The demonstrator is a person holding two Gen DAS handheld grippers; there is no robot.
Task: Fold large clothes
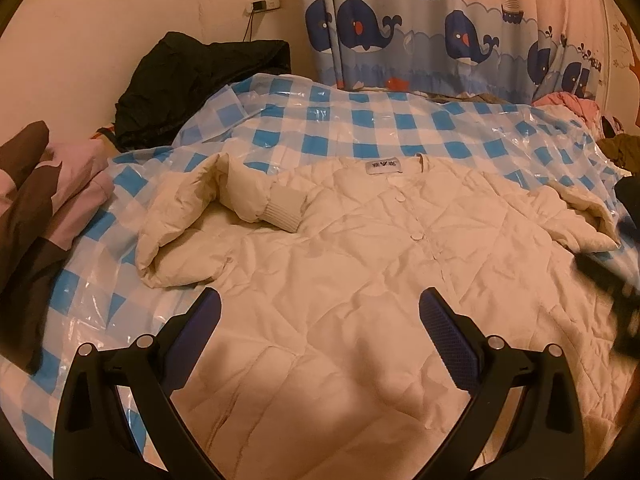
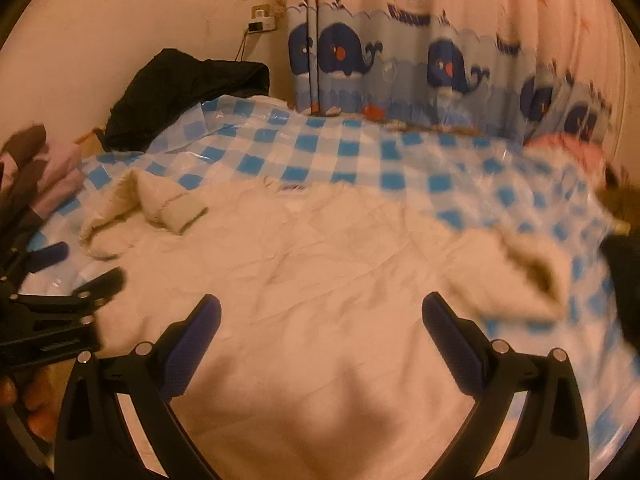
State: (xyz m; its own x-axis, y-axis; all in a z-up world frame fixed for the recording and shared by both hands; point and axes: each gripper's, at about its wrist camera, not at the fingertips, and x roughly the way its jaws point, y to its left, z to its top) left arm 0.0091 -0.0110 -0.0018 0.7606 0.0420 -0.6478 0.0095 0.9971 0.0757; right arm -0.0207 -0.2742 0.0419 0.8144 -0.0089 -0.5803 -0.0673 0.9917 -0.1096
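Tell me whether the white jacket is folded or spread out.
Mostly spread: the white jacket lies flat, buttoned; only its left sleeve is folded inward.

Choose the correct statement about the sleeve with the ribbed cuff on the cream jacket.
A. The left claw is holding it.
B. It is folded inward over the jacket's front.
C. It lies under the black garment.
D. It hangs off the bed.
B: the ribbed cuff rests on the cream jacket front, clear of the open left claw.

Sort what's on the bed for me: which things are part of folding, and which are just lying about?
Job:
white quilted jacket, one sleeve folded in
left gripper, open
right gripper, open

Lying about:
black garment
pink and brown clothes
checked plastic sheet
whale curtain
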